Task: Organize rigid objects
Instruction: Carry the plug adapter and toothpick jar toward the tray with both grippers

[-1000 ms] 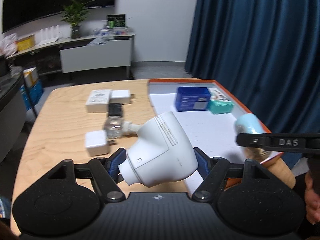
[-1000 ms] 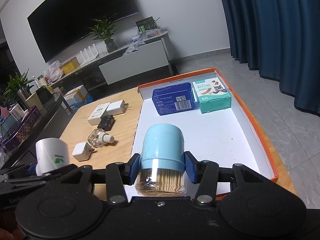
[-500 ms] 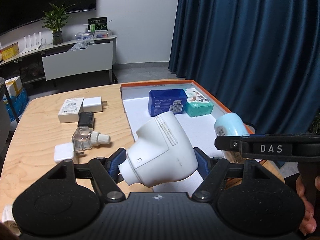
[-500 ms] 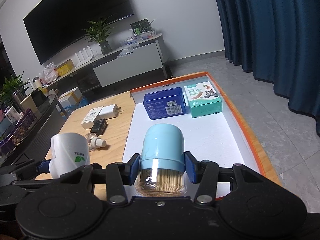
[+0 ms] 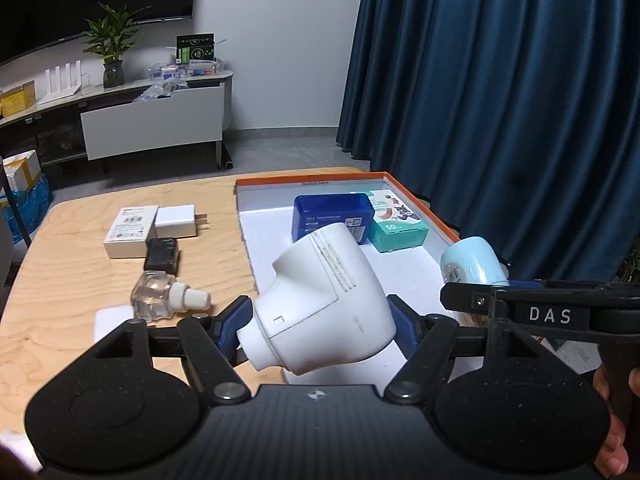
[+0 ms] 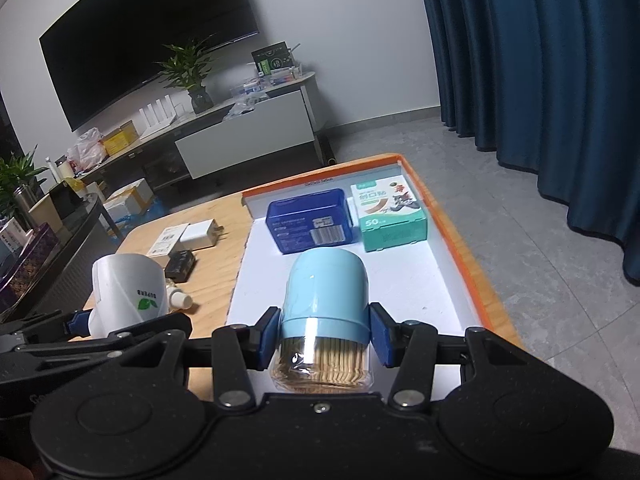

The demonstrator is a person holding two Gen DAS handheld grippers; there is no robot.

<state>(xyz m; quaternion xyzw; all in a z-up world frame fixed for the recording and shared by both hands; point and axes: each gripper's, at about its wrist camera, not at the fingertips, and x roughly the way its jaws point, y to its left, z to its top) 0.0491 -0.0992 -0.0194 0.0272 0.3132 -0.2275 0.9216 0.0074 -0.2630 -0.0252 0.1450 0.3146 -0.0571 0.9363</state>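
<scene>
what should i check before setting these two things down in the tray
1. Left gripper shut on white plug-in device: ok.
2. Right gripper shut on toothpick jar: ok.
3. Bare tray floor in front of the blue box and teal box: ok.
4. Both loads fully over the tray: cannot tell.
5. Grippers apart, not touching: ok.

Both views are dim, lit by cool indoor light from above, with a bluish cast. The white tray (image 6: 404,280) floor is the brightest surface, and the white wall (image 5: 280,40) glows softly. The curtain (image 5: 500,100) sinks into deep shadow between its folds. A glare streak crosses the clear band of the toothpick jar (image 6: 324,312). Fisheye bending curves the table (image 5: 72,260) edge and darkens the corners. Focus is sharp throughout; no motion blur shows.
</scene>
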